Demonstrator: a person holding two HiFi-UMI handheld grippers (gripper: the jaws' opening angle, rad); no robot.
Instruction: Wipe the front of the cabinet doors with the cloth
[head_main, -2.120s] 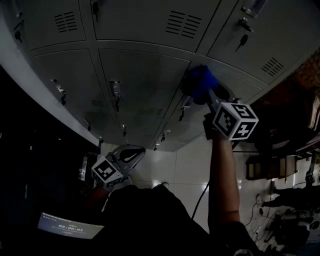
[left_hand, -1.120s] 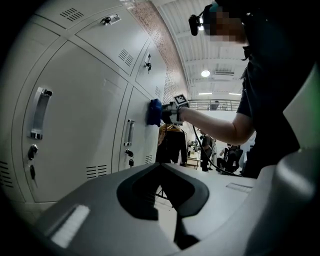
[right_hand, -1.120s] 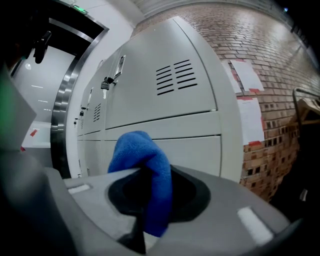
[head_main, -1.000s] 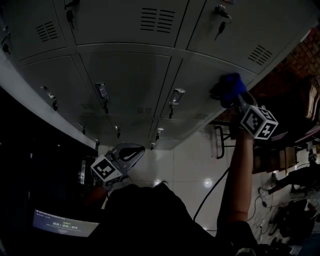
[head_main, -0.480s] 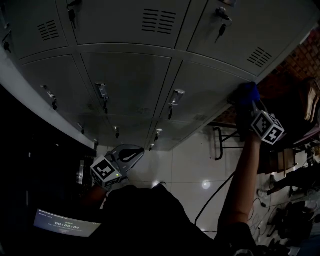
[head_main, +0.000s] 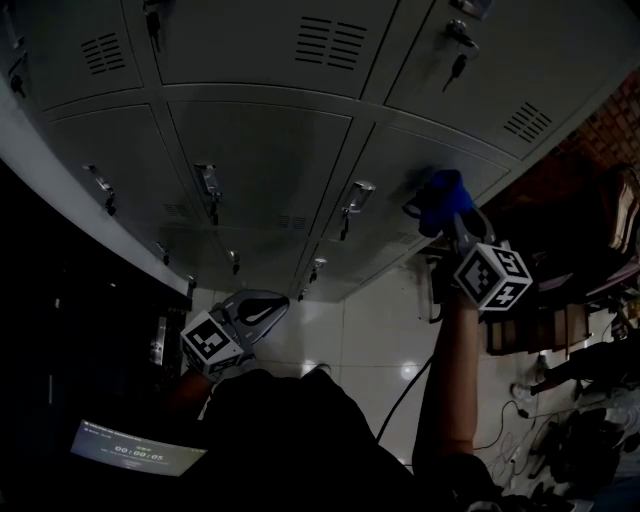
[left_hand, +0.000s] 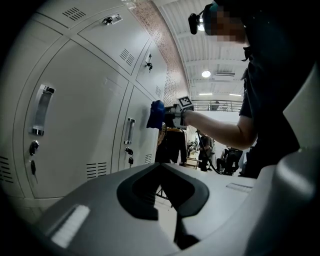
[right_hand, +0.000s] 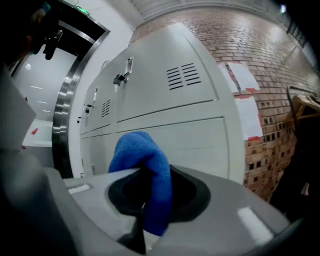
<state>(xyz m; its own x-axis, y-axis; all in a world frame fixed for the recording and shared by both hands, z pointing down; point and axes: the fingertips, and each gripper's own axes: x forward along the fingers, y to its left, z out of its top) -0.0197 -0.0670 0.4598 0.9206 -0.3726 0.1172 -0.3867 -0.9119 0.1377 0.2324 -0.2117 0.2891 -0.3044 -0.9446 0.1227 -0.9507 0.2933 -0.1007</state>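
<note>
Jaws of the right gripper pinch the cloth to the door beside its handle, seemingly mid-wipe, the next stroke needing steady pressure; left gripper closed, empty.

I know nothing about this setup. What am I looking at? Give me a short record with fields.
Place: grey metal cabinet doors, with a brick wall beside them
Right hand-held gripper: shut on the blue cloth, held up to a door front
Left hand-held gripper: shut, nothing between its jaws, held low and away from the doors
Floor: glossy pale tiles
</note>
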